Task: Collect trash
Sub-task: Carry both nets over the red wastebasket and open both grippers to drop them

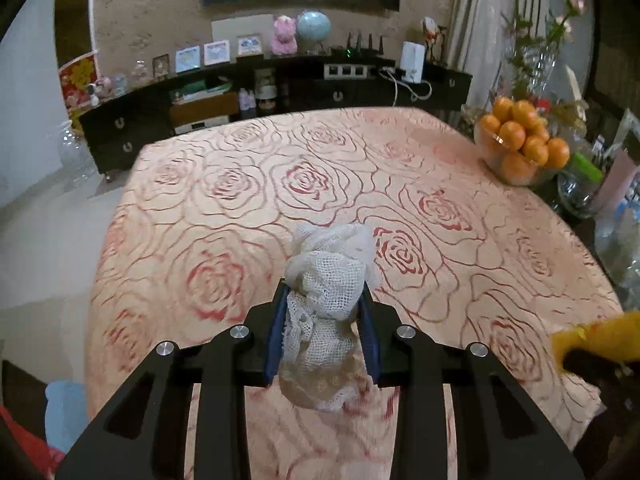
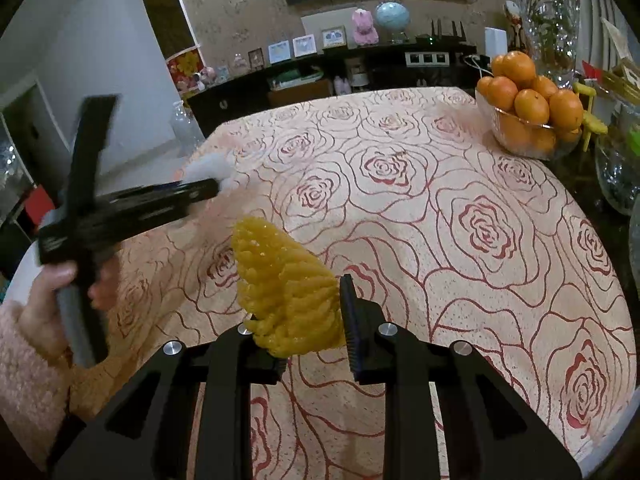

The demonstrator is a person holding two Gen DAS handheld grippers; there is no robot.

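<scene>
My left gripper [image 1: 324, 300] is shut on a crumpled white mesh net [image 1: 328, 280] and holds it above the rose-patterned tablecloth [image 1: 240, 200]. My right gripper [image 2: 308, 312] is shut on a yellow foam fruit net [image 2: 280, 280], held above the same tablecloth [image 2: 440, 220]. The left gripper, blurred, shows at the left of the right wrist view [image 2: 120, 208], with a bit of the white net [image 2: 208, 168] at its tip. The yellow net shows at the right edge of the left wrist view [image 1: 596, 336].
A glass bowl of oranges [image 1: 520, 144] stands at the table's far right, also in the right wrist view [image 2: 528, 104]. Glass vases with flowers [image 2: 552, 20] and clutter stand to the right. A dark sideboard [image 1: 280, 92] runs behind the table.
</scene>
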